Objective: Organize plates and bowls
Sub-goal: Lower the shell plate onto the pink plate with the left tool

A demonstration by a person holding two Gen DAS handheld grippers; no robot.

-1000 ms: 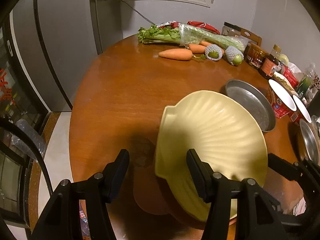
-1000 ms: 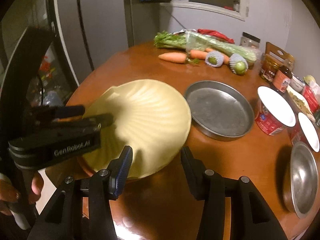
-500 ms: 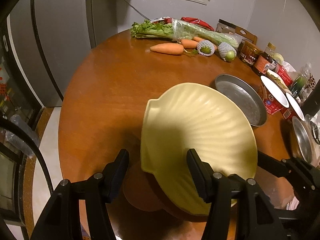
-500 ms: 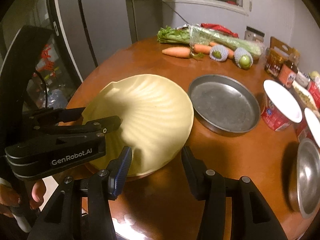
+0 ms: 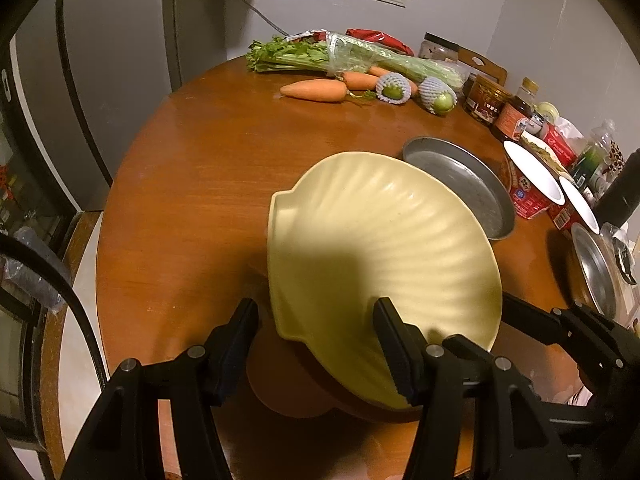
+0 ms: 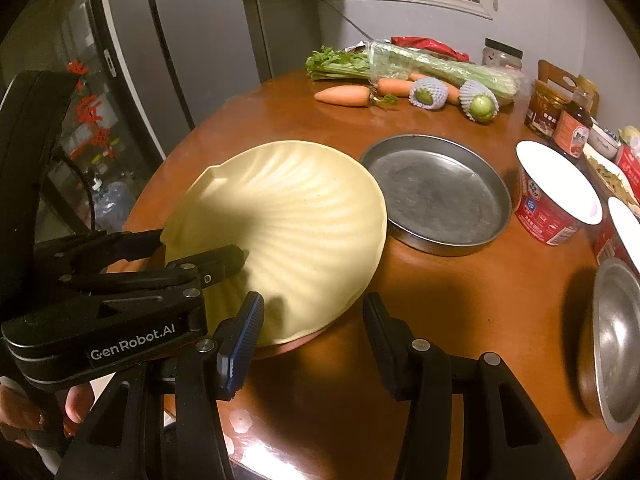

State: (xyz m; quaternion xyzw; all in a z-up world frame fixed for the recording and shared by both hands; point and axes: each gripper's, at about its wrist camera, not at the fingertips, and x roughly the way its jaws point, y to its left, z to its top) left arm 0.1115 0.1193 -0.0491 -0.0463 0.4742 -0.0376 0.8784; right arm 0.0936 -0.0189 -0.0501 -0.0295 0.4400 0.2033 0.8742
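holding: my left gripper [image 5: 316,344] clamps the tilted yellow shell plate [image 5: 380,256]
right gripper [image 6: 312,340]: open, empty
risk: plate slips, hits steel pan [image 6: 438,194]

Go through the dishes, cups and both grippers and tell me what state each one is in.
yellow shell plate: tilted, resting on something brown
round metal pan: upright, empty
metal bowl: upright, empty
red cup: lid on
left gripper: straddling plate rim
right gripper: open, holding nothing
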